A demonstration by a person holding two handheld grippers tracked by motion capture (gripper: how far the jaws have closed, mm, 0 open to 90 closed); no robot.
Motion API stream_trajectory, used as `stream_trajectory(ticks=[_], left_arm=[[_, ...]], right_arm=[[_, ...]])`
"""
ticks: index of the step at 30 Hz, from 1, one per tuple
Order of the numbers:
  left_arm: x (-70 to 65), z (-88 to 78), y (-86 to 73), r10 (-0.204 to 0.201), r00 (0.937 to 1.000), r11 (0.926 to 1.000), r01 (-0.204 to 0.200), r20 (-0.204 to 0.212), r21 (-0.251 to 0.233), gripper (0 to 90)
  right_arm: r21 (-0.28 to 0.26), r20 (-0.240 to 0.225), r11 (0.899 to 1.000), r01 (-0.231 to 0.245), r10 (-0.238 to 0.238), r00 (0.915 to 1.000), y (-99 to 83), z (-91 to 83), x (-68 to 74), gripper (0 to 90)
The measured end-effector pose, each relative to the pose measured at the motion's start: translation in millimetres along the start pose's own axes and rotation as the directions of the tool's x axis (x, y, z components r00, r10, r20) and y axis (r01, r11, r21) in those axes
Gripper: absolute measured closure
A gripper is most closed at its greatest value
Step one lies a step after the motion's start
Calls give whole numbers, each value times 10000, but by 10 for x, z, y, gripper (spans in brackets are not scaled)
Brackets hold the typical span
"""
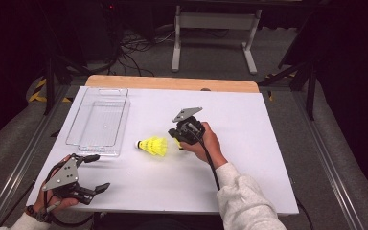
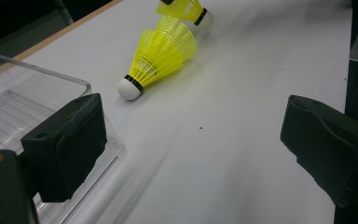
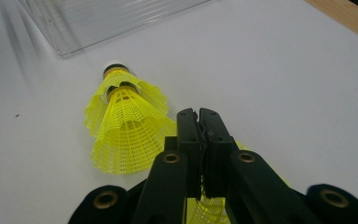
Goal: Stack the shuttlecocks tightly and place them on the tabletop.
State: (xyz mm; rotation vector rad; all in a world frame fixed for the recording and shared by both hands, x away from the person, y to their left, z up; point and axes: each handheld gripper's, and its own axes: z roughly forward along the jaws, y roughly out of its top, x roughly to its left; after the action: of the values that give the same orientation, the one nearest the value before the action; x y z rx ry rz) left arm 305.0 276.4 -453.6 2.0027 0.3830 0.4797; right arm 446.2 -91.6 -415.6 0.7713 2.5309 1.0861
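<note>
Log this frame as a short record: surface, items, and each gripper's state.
surface: white table top
tray: clear plastic tray, nothing visible inside
shuttlecocks: yellow nested shuttlecocks lying beside the tray; another shuttlecock under the right jaws
left gripper: open, holding nothing, near the table's front left corner
right gripper: shut on the skirt of that shuttlecock

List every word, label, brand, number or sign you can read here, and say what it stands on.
None: no readable text anywhere.
The yellow shuttlecocks, clear plastic tray, white table top and both tools, left and right, bear no legible lettering.
</note>
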Motion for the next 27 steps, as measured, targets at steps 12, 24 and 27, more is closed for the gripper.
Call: stream_trajectory(ticks=[12, 24, 27], left_arm=[[0, 11, 1, 0, 10000, 10000, 0, 4, 49, 78], [7, 10, 0, -12, 10000, 10000, 12, -13, 58, 77], [3, 3, 3, 15, 10000, 10000, -15, -20, 35, 77]], right_arm=[[684, -106, 9969, -391, 399, 9991, -252, -152, -101, 538], [1439, -674, 9893, -262, 362, 9971, -554, -399, -144, 399], [1483, -704, 9889, -123, 230, 9973, -658, -420, -145, 394]])
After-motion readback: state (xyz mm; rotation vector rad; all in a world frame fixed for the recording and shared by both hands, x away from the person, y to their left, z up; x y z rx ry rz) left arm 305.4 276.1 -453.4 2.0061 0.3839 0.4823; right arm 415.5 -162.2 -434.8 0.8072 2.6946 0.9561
